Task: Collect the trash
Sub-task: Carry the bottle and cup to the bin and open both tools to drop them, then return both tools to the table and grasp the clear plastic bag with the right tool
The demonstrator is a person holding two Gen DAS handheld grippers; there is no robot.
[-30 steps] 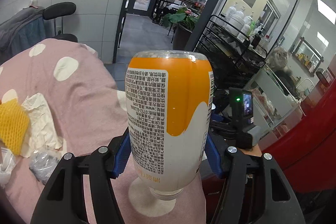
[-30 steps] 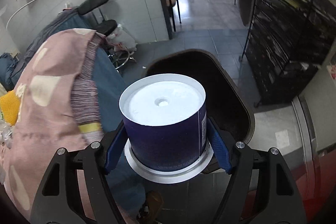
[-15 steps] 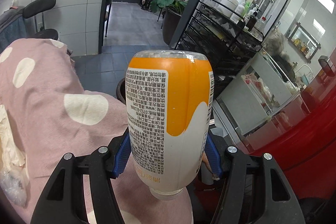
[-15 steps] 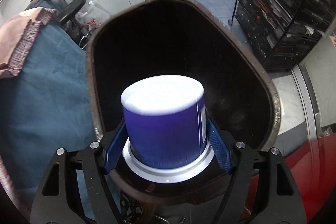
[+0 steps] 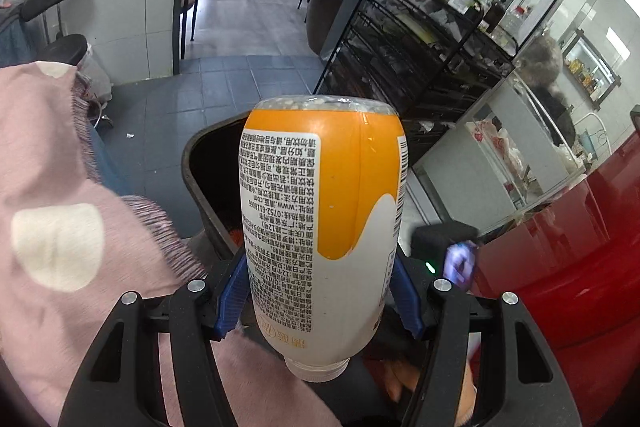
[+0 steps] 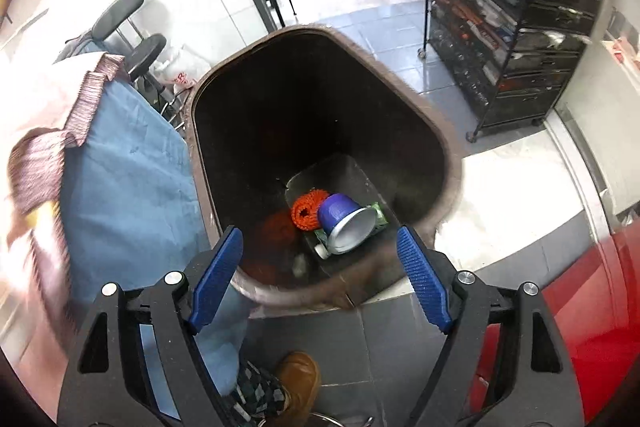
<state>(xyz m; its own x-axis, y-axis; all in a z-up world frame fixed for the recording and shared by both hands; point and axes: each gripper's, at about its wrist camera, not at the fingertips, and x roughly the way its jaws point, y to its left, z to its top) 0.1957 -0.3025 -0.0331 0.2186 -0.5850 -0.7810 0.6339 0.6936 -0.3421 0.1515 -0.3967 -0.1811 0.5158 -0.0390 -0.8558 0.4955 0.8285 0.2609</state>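
The left gripper (image 5: pixel 320 301) clamps an upturned orange-and-white drink bottle (image 5: pixel 322 223) between its blue pads (image 5: pixel 231 301), cap end pointing back toward the camera and the clear base farthest away. The bottle fills the middle of the left wrist view and hides most of the brown trash bin (image 5: pixel 200 183) beyond it; only the bin's left rim and a strip of dark interior show. A pink cloth with pale spots (image 5: pixel 76 227) drapes the left side. At right, a black device with a lit screen (image 5: pixel 448 247) is blurred, set against a red surface (image 5: pixel 560 267) that runs off the edge.

The right gripper (image 6: pixel 320 271) hangs spread wide and empty over the near rim of the bin (image 6: pixel 444 147), its blue pads (image 6: pixel 218 275) well apart. At the bottom of the bin a blue cup (image 6: pixel 346 223) lies on its side, touching an orange mesh sleeve (image 6: pixel 306 209) and resting over a green item (image 6: pixel 378 215) that is mostly covered. The rest of the bin floor is too dark to read. A blue cloth (image 6: pixel 132 163) hangs just beside the bin's left wall, and a brown shoe (image 6: pixel 298 379) shows between the gripper arms below.
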